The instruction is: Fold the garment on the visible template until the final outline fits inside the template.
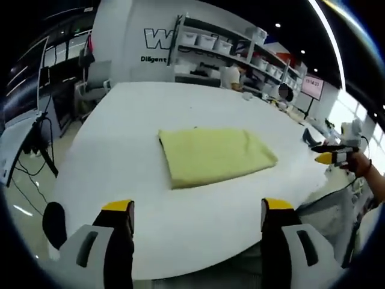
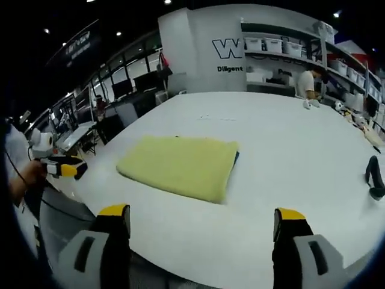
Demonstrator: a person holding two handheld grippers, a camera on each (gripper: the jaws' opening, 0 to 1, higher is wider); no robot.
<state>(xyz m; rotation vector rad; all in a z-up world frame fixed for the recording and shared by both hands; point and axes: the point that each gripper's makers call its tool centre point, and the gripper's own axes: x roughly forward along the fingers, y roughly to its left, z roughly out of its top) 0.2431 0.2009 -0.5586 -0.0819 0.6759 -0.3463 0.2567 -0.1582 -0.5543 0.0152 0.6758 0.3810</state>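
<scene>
1. Garment [image 1: 212,155], a pale yellow cloth, lies folded into a compact rectangle near the middle of the white surface [image 1: 120,156], touching neither gripper.
2. Left hand-held gripper [image 1: 198,211] hovers at the near edge, jaws wide apart and holding nothing.
3. Right hand-held gripper [image 2: 201,217] waits at the opposite side, jaws likewise spread and empty.
4. No template outline is discernible under the cloth, so the fit cannot be confirmed; folding looks finished or close to it.
5. Any next move calls for checking edges, perhaps tidying the dark sliver at one corner.
6. Bare surface surrounds the cloth, leaving ample working room.
</scene>
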